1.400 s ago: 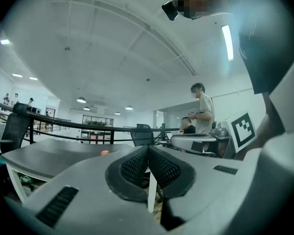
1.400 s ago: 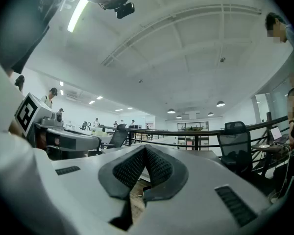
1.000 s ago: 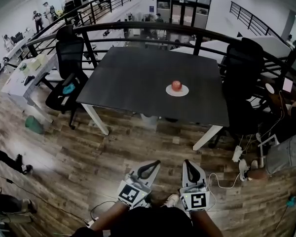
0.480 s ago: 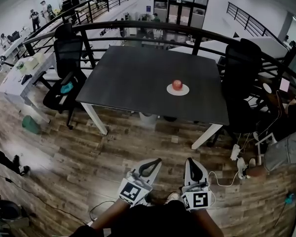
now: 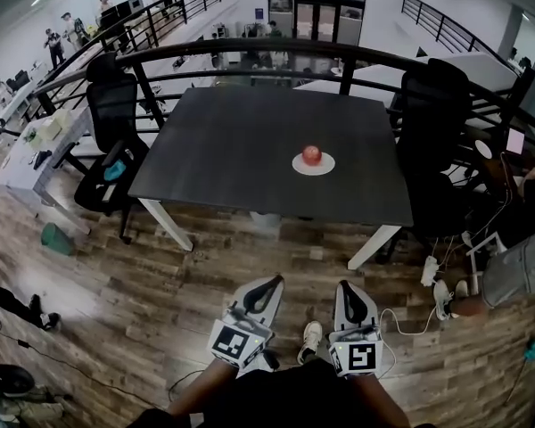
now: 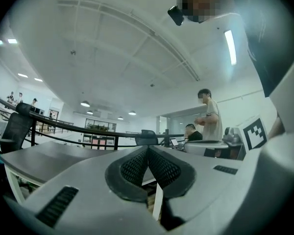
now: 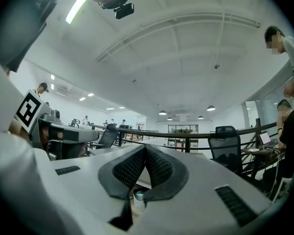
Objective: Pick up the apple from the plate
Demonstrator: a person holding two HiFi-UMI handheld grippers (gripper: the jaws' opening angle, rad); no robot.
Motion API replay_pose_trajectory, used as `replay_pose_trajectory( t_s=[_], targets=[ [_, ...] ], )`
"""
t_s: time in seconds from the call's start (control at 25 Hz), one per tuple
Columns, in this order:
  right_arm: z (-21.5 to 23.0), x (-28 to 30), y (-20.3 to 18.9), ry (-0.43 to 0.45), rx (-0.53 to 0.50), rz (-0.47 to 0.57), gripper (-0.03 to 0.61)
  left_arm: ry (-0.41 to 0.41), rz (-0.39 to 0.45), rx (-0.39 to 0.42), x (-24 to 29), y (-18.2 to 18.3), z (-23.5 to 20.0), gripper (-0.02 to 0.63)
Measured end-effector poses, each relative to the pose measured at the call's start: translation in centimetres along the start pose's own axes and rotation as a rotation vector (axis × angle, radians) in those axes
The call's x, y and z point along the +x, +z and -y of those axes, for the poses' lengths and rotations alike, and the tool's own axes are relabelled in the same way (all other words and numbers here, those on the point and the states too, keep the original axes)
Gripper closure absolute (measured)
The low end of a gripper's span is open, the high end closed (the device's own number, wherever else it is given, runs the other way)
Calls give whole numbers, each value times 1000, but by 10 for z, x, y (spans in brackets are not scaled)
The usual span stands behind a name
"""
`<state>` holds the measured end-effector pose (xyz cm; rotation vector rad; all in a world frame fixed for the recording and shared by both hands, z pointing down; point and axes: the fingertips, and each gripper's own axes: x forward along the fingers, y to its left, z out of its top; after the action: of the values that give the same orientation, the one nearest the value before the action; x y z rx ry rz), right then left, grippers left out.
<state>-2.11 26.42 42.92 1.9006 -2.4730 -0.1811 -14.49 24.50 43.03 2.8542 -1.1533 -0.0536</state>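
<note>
Two tools are held low over the wooden floor [image 5: 160, 275], close to the person. The left hand-held gripper [image 5: 269, 283] and the right hand-held gripper [image 5: 348, 289] each have their jaws pressed together, with nothing between them. Farther off stands the dark bench [image 5: 232, 141]. The apple [image 5: 312, 154] sits on a white plate [image 5: 326, 167] right of the bench's middle, well apart from both.
</note>
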Motion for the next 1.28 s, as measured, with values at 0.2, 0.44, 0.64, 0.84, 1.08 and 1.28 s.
replay_pose_trajectory(
  t_s=[0.2, 0.44, 0.64, 0.84, 1.08, 1.28],
  targets=[
    [30, 23, -4, 33, 8, 6, 555, -5, 50, 15, 43, 3, 1, 591],
    [69, 52, -16, 80, 26, 8, 555, 22, 51, 59, 94, 6, 6, 591],
    [97, 75, -23, 111, 80, 27, 555, 53, 40, 85, 136, 6, 6, 591],
    [120, 94, -32, 153, 66, 27, 555, 83, 1, 68, 162, -2, 3, 591],
    [144, 108, -35, 152, 86, 18, 555, 95, -12, 56, 183, -3, -1, 591],
    [150, 122, -33, 165, 104, 27, 555, 96, 5, 65, 198, 5, -6, 591]
  ],
)
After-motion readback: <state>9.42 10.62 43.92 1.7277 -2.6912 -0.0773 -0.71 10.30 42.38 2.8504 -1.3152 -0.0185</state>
